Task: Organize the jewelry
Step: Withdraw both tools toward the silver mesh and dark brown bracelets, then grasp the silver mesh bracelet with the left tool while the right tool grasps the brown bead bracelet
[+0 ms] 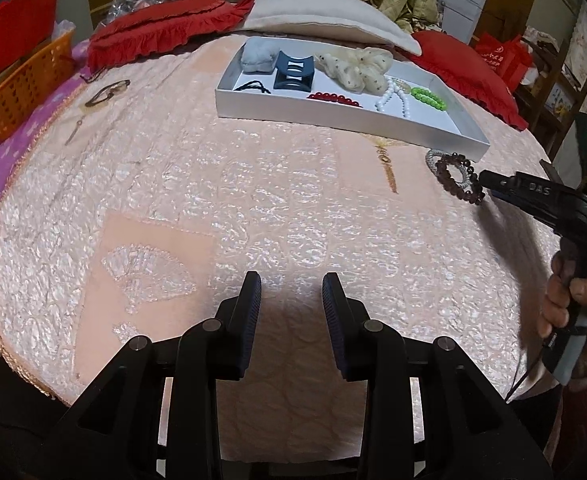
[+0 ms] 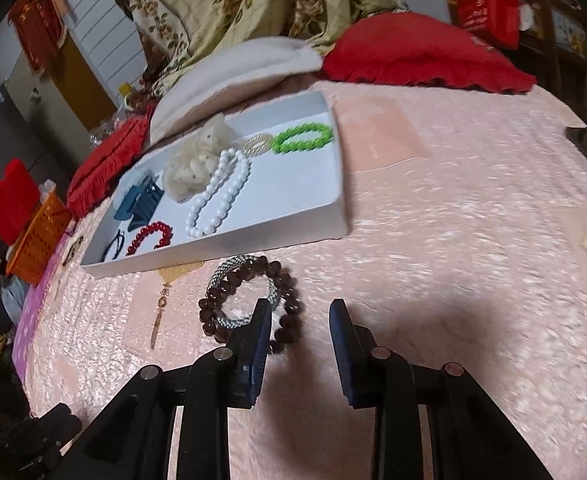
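A white tray (image 1: 333,110) (image 2: 229,246) on the pink bedspread holds a dark blue hair claw (image 1: 293,74), a cream scrunchie (image 2: 197,162), a white bead necklace (image 2: 217,196), a green bead bracelet (image 2: 301,138), a red bead bracelet (image 2: 151,236) and a black hair tie (image 1: 253,87). Just in front of the tray, a dark brown bead bracelet (image 2: 249,272) (image 1: 441,170) lies on a silver bracelet (image 2: 229,266). My right gripper (image 2: 299,308) (image 1: 489,182) stands open at the brown bracelet; its left finger overlaps the near rim and the pads touch nothing. My left gripper (image 1: 291,292) hangs open over bare bedspread.
A gold pendant (image 2: 161,308) lies left of the bracelets. A brown band (image 1: 109,90) and a small pin (image 1: 73,132) lie at the bed's far left by an orange basket (image 1: 25,84). Red pillows (image 2: 421,54) and a cream pillow (image 1: 325,12) back the tray. A hand (image 1: 573,312) grips the right tool.
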{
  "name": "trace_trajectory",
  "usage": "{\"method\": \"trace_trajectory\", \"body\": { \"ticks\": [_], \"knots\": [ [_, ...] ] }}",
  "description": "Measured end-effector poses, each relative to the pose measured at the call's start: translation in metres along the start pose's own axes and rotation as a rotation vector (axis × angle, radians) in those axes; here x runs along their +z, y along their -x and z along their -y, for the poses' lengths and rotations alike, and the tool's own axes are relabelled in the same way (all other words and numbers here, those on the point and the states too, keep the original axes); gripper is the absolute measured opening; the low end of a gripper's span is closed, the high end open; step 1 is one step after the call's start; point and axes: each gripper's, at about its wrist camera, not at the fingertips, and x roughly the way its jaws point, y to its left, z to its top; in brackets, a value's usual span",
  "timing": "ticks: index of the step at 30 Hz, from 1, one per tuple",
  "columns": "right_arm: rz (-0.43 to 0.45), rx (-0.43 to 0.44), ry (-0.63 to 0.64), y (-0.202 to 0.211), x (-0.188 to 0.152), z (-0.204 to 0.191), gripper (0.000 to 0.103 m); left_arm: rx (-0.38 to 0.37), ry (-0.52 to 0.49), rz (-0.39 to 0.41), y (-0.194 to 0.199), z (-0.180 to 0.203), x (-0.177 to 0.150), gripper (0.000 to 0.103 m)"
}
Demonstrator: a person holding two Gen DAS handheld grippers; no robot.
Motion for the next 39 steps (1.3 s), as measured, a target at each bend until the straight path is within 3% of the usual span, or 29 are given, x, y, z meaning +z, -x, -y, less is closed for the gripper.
{"method": "trace_trajectory", "body": {
  "ticks": [4, 6, 14, 23, 30, 39],
  "knots": [
    [-0.007, -0.021, 0.022, -0.01, 0.003, -0.004, 0.021, -0.004, 0.004, -0.005, -0.002, -0.002, 0.0, 0.031],
    [-0.024, 0.011, 0.015, -0.012, 0.003, -0.004, 0.008, -0.006, 0.003, -0.008, -0.003, -0.002, 0.001, 0.031],
    [-0.062, 0.083, 0.034, 0.014, -0.031, -0.01, 0.008, -0.009, -0.002, -0.001, -0.001, -0.003, 0.003, 0.031],
    [-0.003, -0.09, 0.013, 0.053, -0.048, 0.036, 0.008, -0.089, -0.126, -0.009, -0.012, 0.035, 0.041, 0.031],
    [0.002, -0.013, -0.109, 0.052, -0.049, 0.059, 0.009, -0.137, -0.246, -0.002, -0.05, 0.091, 0.088, 0.031],
    [0.032, 0.005, -0.091, 0.049, -0.048, 0.054, 0.015, -0.186, -0.254, -0.078, -0.096, 0.124, 0.112, 0.031]
  ]
}}
